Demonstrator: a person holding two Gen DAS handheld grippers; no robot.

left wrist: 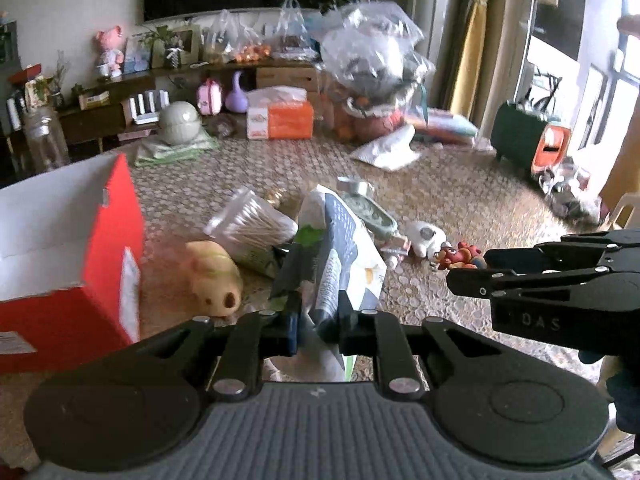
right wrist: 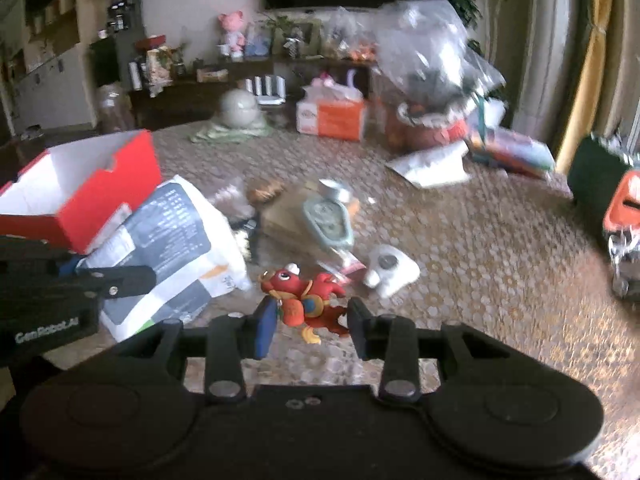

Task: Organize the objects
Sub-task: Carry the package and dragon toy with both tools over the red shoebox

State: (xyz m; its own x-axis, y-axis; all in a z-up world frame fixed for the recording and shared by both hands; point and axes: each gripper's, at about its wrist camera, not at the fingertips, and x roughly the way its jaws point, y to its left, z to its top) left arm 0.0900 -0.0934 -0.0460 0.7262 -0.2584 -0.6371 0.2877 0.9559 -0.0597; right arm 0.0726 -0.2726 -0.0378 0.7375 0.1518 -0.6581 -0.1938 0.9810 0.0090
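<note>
Left gripper [left wrist: 316, 316]: pinching a white and grey-blue printed pouch [left wrist: 340, 264], which stands up out of the jaws and tilts a little to the right.
Pouch, seen from the right wrist [right wrist: 168, 248]: held clear of the tablecloth, just in front of the red box, with the left gripper [right wrist: 120, 280] coming in from the left edge.
Right gripper [right wrist: 312, 320]: clamped on a red dragon figurine [right wrist: 308, 296]; the blue-padded finger [right wrist: 266, 328] presses its left side, the black one its right.
Dragon figurine, from the left wrist [left wrist: 460, 256]: at the tip of the right gripper [left wrist: 468, 276], which reaches in from the right (its grip is hard to read from this side).
Red box [left wrist: 60, 256]: open, white inside, on the left of the table [left wrist: 440, 208], near the pouch.
Pig toy [left wrist: 214, 276]: cream-coloured, lying on the cloth between the red box and the pouch.
Cotton swab bag [left wrist: 252, 224]: clear, just behind the pig toy.
Green soap dish [right wrist: 328, 220]: tilted, mid-table, past the dragon.
White small device [right wrist: 390, 270]: on the cloth to the right of the dragon, apart from it.
Orange tissue pack [right wrist: 332, 116]: at the far edge of the table.
</note>
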